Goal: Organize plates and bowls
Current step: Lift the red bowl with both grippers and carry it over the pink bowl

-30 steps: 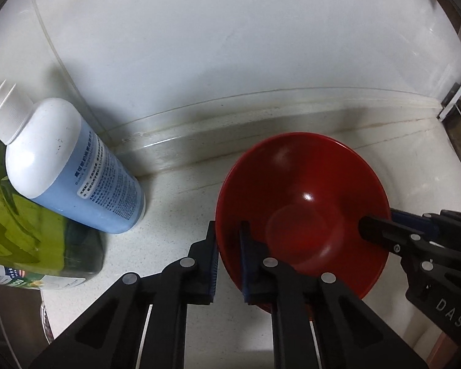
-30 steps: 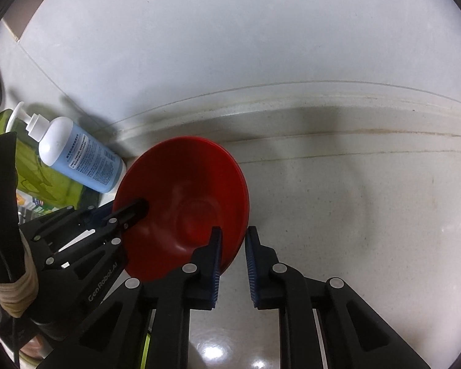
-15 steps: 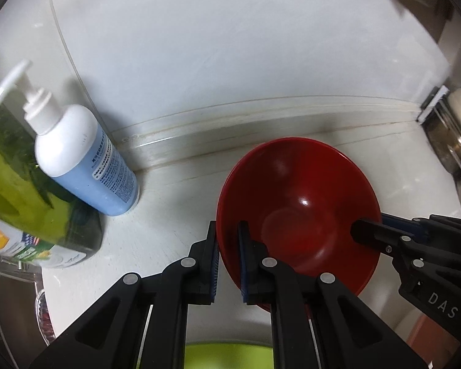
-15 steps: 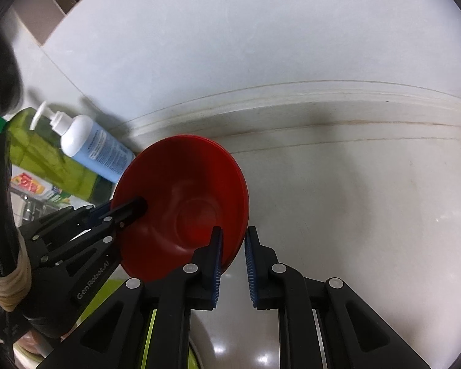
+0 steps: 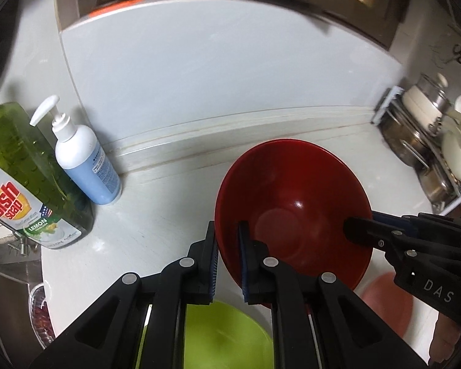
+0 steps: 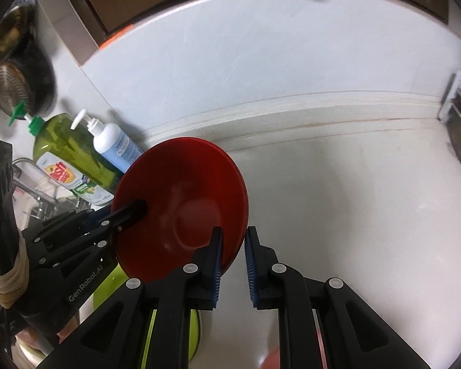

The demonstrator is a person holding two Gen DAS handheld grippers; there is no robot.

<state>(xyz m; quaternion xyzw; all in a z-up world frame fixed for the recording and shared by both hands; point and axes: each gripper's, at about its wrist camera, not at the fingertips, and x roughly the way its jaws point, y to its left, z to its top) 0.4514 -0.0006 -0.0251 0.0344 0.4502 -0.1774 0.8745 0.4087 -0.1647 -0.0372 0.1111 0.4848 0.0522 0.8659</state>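
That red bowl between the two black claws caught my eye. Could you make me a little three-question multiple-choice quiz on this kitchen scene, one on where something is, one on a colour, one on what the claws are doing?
1. Where does the white pump bottle stand?
A. Beside the green dish soap bottle, near the wall
B. Inside the red bowl
C. On the rack of pots

2. What colour is the dish below the left gripper?
A. Blue
B. Lime green
C. Black

3. How is the red bowl held?
A. By no gripper
B. By the left gripper alone
C. By both grippers on opposite rims

Answers:
1 A: the two bottles stand side by side at the back of the counter.
2 B: a lime green surface shows under the fingers.
3 C: the left gripper straddles one rim, the right gripper the other.
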